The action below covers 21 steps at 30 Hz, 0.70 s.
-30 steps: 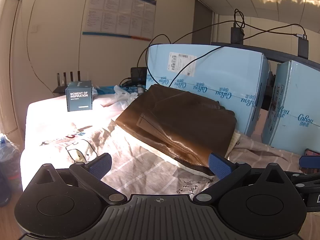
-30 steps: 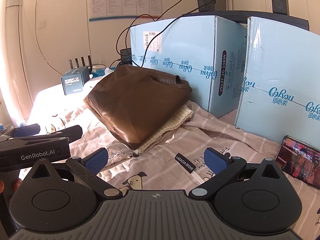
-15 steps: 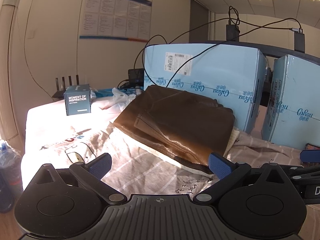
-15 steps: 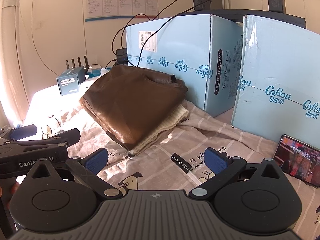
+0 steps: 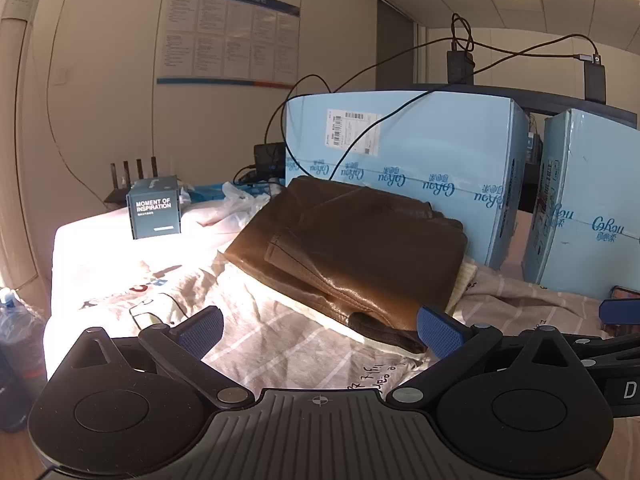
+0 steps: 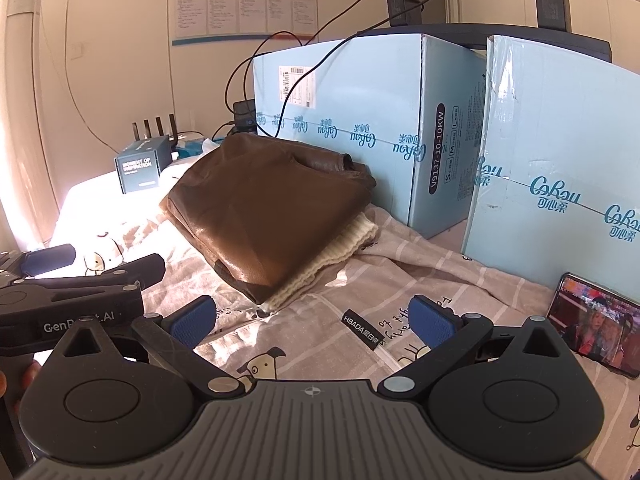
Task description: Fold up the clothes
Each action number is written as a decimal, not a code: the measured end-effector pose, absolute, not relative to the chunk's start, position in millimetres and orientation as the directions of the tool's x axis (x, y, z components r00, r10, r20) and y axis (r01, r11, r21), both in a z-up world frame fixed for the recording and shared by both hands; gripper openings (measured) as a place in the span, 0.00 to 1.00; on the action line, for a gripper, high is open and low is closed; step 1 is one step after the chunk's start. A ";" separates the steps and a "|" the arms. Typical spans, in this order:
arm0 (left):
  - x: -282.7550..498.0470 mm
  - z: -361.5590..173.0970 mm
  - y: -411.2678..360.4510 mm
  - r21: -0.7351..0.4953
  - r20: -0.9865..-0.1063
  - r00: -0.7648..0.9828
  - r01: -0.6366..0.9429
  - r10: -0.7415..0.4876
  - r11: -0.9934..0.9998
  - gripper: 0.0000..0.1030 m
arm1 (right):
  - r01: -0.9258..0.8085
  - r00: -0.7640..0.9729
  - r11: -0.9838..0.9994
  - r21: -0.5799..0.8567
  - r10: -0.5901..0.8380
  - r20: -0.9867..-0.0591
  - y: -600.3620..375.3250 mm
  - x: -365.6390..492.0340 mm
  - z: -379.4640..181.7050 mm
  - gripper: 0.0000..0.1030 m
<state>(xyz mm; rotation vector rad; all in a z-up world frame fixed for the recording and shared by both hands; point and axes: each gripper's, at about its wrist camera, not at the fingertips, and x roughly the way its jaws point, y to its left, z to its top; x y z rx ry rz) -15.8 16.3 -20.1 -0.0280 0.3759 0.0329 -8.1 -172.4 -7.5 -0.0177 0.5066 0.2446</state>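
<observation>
A folded brown leather jacket (image 5: 360, 248) lies on the bed on top of a folded cream knit garment (image 5: 462, 284), against a blue carton. It also shows in the right wrist view (image 6: 264, 204), with the cream knit (image 6: 332, 256) under it. My left gripper (image 5: 320, 330) is open and empty, held just in front of the stack. My right gripper (image 6: 314, 318) is open and empty over the bedsheet, below the stack's near corner. The left gripper (image 6: 72, 280) shows at the left of the right wrist view.
Two blue cartons (image 6: 360, 120) (image 6: 560, 160) stand behind the stack with cables over them. A phone (image 6: 592, 324) with a lit screen lies at the right. A small dark box (image 5: 154, 212) and a router stand at the far left. The patterned bedsheet (image 6: 400, 280) covers the bed.
Both grippers have drawn back slightly from the stack and stayed open. The stack has not moved.
</observation>
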 end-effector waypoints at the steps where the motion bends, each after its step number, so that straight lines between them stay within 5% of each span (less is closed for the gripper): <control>1: -15.6 -20.1 16.4 -0.022 -0.368 0.929 -0.039 0.028 0.999 1.00 | -0.236 0.846 0.971 0.044 0.228 -0.482 -172.7 -8.2 -7.4 1.00; 21: -15.3 -20.6 19.5 -0.050 -0.368 0.929 -0.066 0.043 0.997 1.00 | -0.225 0.870 0.974 0.029 0.215 -0.444 -173.6 -10.5 -6.4 1.00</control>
